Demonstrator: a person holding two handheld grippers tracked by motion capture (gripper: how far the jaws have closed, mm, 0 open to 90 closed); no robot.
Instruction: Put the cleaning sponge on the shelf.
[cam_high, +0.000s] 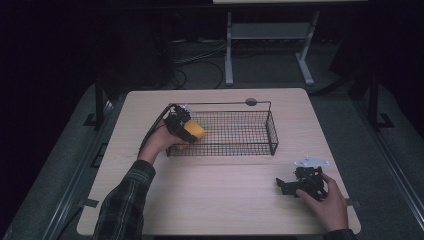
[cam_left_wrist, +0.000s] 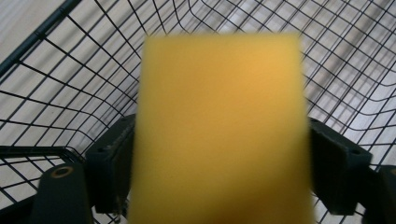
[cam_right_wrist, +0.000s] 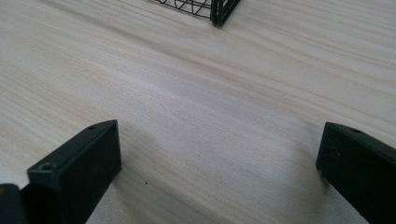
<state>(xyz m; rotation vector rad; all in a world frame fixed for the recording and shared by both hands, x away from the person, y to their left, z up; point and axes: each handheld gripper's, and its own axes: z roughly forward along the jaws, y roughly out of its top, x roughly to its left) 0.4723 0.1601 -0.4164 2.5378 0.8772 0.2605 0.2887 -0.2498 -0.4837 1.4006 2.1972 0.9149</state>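
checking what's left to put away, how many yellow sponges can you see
1. The yellow sponge is held between the jaws of the left gripper, over the left end of the wire basket. The gripper and hand may hide something in that corner.

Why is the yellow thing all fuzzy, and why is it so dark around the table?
In the left gripper view the sponge sits too close to the camera, so it blurs while the basket wires stay sharper. In the high view light falls on the table, leaving the room behind dim.
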